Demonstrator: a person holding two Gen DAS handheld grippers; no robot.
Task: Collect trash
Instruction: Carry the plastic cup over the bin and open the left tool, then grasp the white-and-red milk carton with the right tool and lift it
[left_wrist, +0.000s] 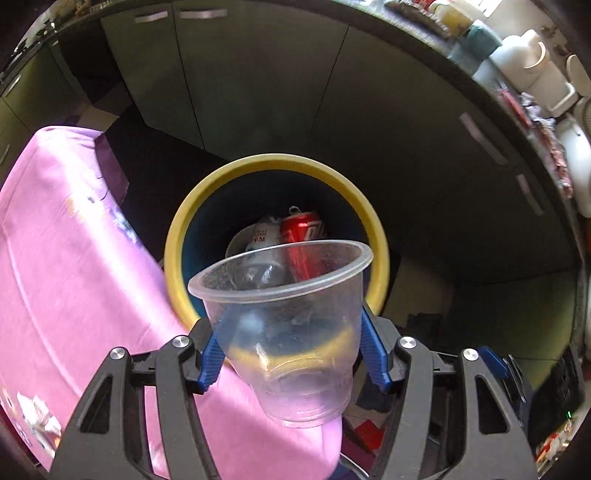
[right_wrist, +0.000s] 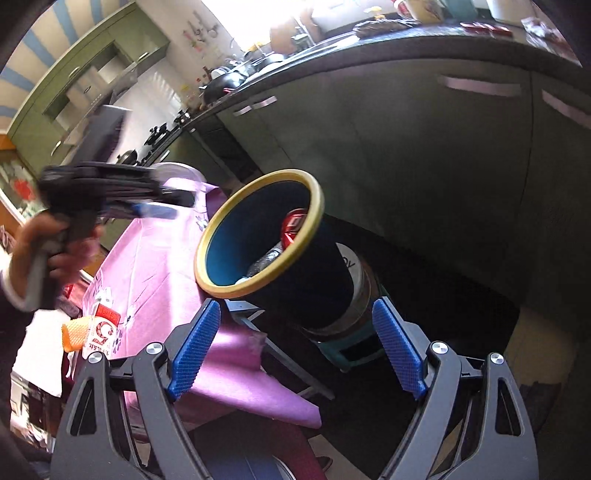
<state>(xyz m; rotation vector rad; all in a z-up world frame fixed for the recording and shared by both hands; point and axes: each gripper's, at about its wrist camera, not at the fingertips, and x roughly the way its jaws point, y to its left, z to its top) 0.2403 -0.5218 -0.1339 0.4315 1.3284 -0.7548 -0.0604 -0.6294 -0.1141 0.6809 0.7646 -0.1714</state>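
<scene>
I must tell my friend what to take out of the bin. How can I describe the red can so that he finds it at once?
Look beside the table with the pink cloth for the dark bin with a yellow rim. Inside lies the red can, next to pale, crumpled trash. It is the only red thing in the bin.

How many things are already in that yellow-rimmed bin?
2 visible: a red soda can leaning against the far wall and a crumpled clear bottle to its left. The clear cup may hide more.
</scene>
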